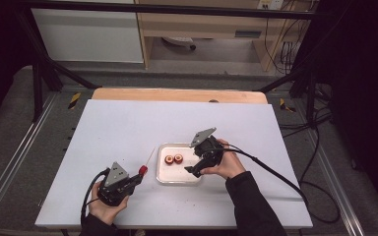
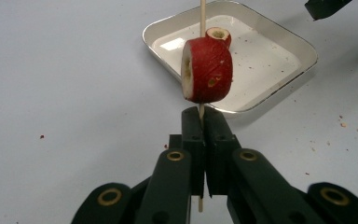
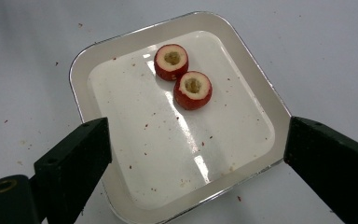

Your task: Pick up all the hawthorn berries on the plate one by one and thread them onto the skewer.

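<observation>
My left gripper (image 2: 204, 116) is shut on a thin wooden skewer (image 2: 203, 18), just below a red cored fruit piece (image 2: 207, 70) threaded on it. From above, that gripper (image 1: 136, 178) sits left of the tray and the skewered piece (image 1: 142, 170) is at its tip. Two more red cored fruit pieces (image 3: 171, 60) (image 3: 193, 89) lie side by side in the white square tray (image 3: 168, 172). My right gripper (image 3: 196, 135) hangs open above the tray's near half, with nothing between its jaws. In the high view it (image 1: 195, 164) is over the tray's right side.
The tray (image 1: 179, 176) sits near the middle front of a white table top (image 1: 128, 123). Small red crumbs speckle the tray and the table around it. Cables trail from both grippers toward the front and right edges.
</observation>
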